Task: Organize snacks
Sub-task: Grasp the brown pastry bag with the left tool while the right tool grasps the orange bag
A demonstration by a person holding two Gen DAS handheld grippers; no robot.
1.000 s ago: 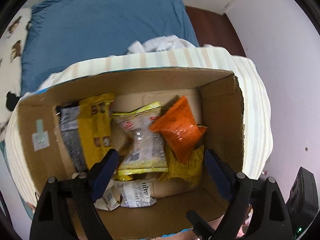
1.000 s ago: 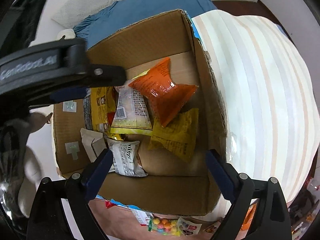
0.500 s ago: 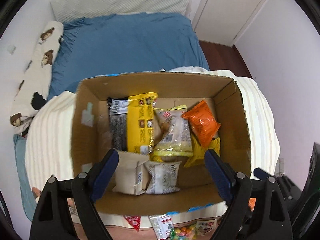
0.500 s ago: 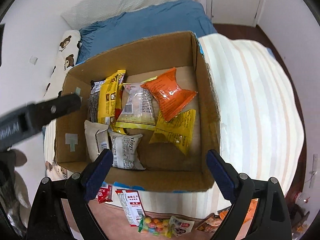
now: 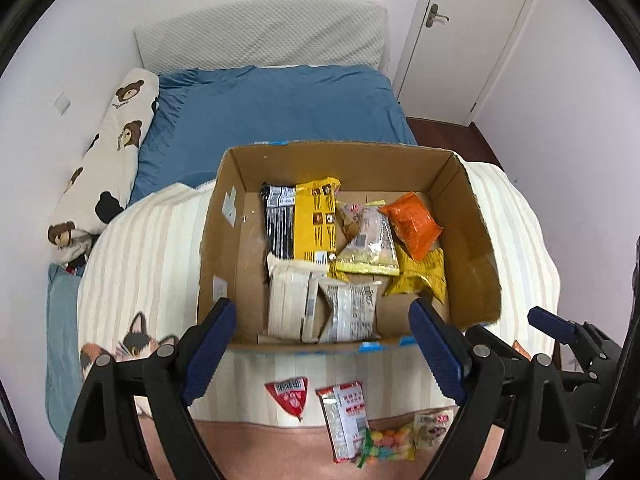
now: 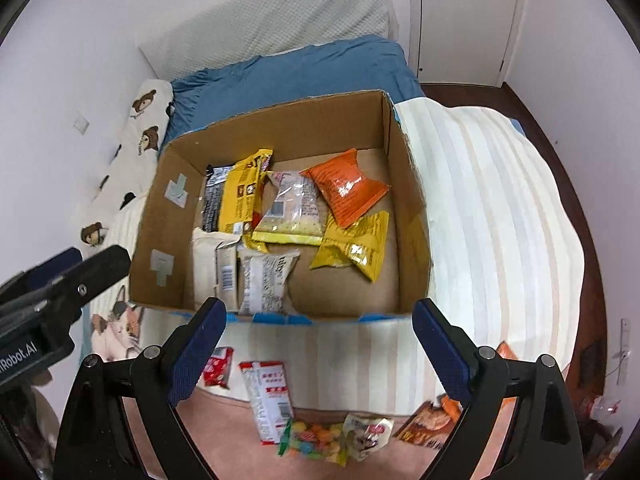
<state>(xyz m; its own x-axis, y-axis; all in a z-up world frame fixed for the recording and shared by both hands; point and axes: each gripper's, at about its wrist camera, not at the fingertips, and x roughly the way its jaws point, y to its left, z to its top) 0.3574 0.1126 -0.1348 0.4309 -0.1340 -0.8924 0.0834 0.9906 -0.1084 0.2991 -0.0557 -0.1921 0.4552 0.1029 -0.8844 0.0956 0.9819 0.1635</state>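
An open cardboard box (image 5: 216,240) (image 6: 160,208) sits on a striped blanket and holds several snack packs: an orange bag (image 5: 414,226) (image 6: 346,188), a yellow bag (image 5: 316,220), a clear-and-yellow pack (image 5: 370,246), a small yellow bag (image 6: 354,246) and white packs (image 5: 348,310). Loose snacks lie in front of the box: a red triangular pack (image 5: 290,394), a long red-and-white pack (image 5: 344,416) (image 6: 268,396) and a candy bag (image 5: 386,448) (image 6: 316,442). My left gripper (image 5: 324,348) and right gripper (image 6: 318,346) are both open and empty, held above the near edge of the box.
A blue bed (image 5: 276,108) with a bear-print pillow (image 5: 108,160) lies behind the box. A door (image 5: 460,28) is at the back right. An orange-brown pack (image 6: 430,424) lies at the right near the blanket edge. The left gripper's body (image 6: 48,292) shows in the right wrist view.
Both grippers have pulled up and back out of the box toward the near side. The loose snacks in front of the box have come into view.
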